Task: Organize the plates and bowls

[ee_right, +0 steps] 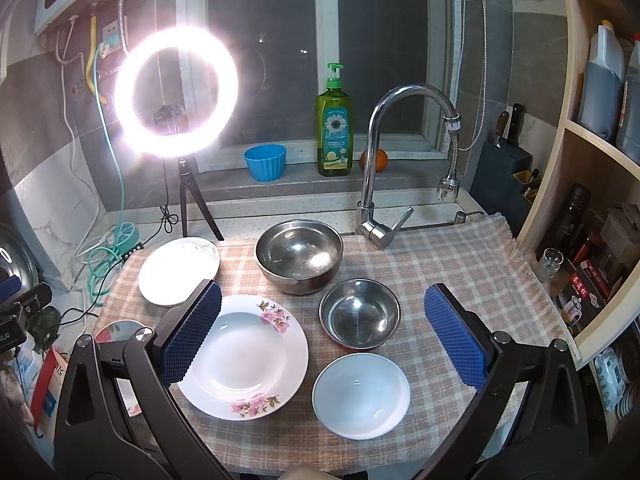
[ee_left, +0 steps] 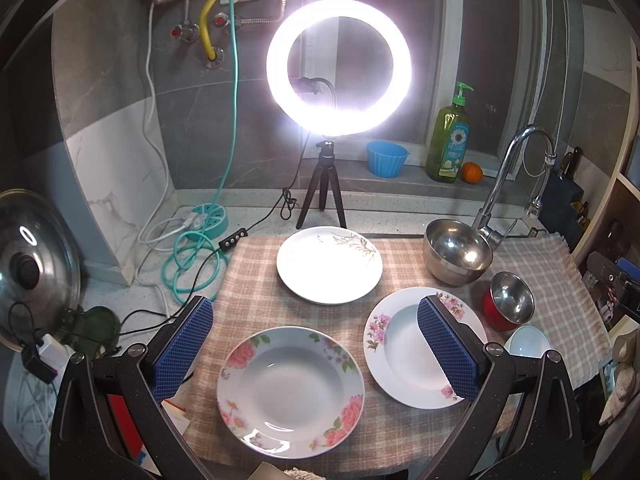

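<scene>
On the checked cloth lie a rose-rimmed deep plate, a pink-blossom deep plate and a flat white plate. A large steel bowl, a small red-sided steel bowl and a white bowl stand to the right. My left gripper is open above the rose plate. My right gripper is open above the small steel bowl. Both are empty.
A lit ring light on a tripod stands behind the plates. A tap rises behind the bowls. Soap bottle, blue cup and orange sit on the sill. A pot lid and cables lie left; shelves stand right.
</scene>
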